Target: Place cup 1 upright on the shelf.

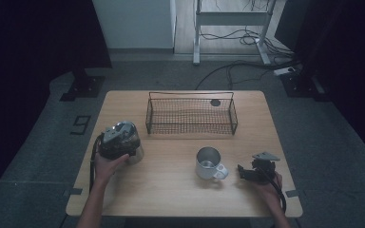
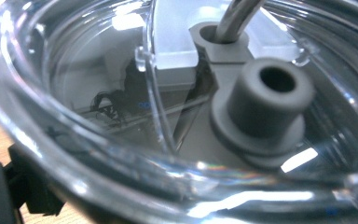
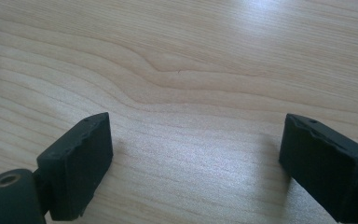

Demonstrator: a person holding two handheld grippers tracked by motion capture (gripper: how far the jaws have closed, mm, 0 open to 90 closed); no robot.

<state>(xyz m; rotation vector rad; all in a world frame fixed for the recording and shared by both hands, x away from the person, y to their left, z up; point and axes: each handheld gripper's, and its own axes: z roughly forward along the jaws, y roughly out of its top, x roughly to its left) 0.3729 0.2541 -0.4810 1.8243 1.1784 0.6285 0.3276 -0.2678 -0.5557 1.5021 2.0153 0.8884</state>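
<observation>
desk (image 1: 171,185) is light wood with wavy grain lines, basket (image 1: 191,114) is black wire mesh, mug (image 1: 208,162) is shiny silver with a white handle. clear container (image 2: 121,116) has a grey spout (image 2: 265,105) inside, and the right gripper (image 3: 196,154) jaws are matte black

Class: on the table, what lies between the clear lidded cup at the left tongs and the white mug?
Nothing: the high view shows bare wooden table between the clear lidded cup and the white mug.
</observation>
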